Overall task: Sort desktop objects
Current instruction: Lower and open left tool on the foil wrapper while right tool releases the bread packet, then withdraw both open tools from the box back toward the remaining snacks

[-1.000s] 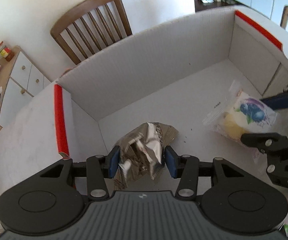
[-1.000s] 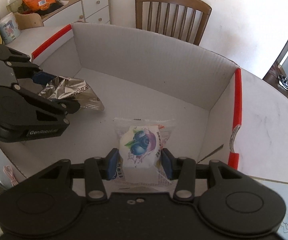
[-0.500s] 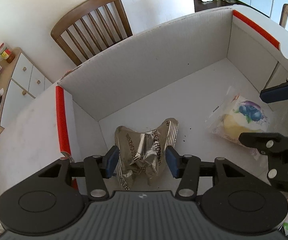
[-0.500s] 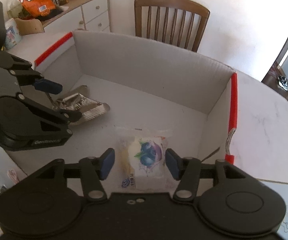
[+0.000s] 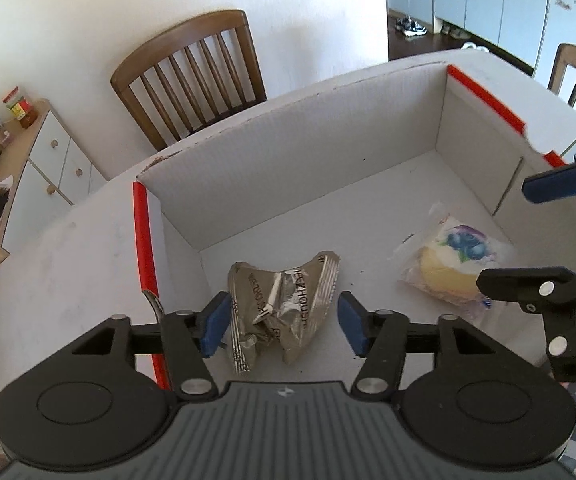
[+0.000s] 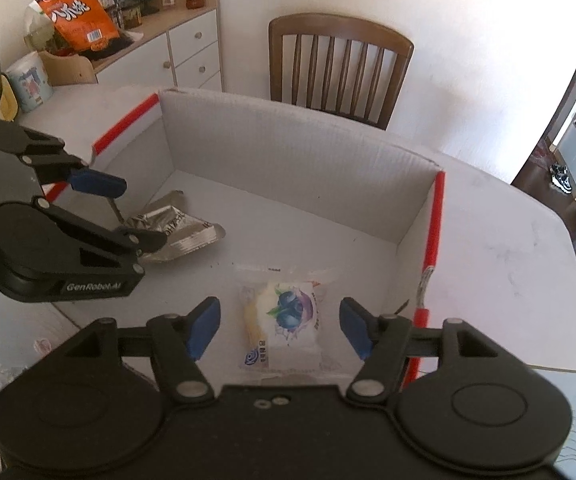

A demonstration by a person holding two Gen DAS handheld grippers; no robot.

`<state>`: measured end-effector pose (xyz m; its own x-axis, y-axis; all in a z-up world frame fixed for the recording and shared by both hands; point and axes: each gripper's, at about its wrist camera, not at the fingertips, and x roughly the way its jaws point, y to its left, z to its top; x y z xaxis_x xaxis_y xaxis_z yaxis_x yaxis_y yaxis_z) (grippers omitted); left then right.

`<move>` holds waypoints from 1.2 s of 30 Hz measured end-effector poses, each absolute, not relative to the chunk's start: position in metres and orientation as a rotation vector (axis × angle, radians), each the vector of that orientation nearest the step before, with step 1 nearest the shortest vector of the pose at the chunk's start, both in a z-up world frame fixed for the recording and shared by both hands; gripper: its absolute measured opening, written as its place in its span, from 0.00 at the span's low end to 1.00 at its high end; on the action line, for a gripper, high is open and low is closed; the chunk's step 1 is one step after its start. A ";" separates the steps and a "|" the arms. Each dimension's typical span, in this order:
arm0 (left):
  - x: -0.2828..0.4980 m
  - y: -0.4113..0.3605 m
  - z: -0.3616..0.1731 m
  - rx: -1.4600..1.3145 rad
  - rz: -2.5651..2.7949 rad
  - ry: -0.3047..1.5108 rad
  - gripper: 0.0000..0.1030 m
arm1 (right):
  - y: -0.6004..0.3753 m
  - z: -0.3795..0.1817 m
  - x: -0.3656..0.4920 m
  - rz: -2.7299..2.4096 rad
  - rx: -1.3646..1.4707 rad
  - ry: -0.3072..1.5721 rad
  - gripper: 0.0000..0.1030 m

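Observation:
A crumpled silver foil wrapper [image 5: 282, 308] lies on the floor of a white cardboard box [image 5: 307, 168] with red-taped edges. My left gripper [image 5: 284, 324] hovers over it, jaws opening, blue pads clear of the foil on both sides. A clear packet with a blueberry picture [image 6: 284, 312] lies flat on the box floor to the right. My right gripper [image 6: 280, 324] is above it, jaws opening wide, pads well apart from the packet. The packet [image 5: 453, 262] and right gripper [image 5: 527, 240] show at the right of the left wrist view; the foil [image 6: 176, 228] and left gripper [image 6: 128, 212] at the left of the right wrist view.
The box stands on a white table [image 6: 499, 240]. A wooden chair [image 6: 339, 68] stands behind the box against the wall. A white drawer cabinet [image 6: 184, 56] at the far left carries an orange snack bag [image 6: 74, 12] and jars. A printed mug [image 6: 30, 78] sits on the table's left.
Both grippers let go and spread their jaws. The foil wrapper and the blueberry packet now lie free on the box floor, and both grippers have risen a little.

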<state>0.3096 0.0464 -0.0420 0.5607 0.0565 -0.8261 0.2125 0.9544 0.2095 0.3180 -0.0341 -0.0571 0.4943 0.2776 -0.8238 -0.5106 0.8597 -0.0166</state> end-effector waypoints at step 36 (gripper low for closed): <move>0.237 0.057 0.022 0.143 -0.129 0.791 1.00 | -0.063 -0.002 0.242 0.454 -0.163 0.764 0.86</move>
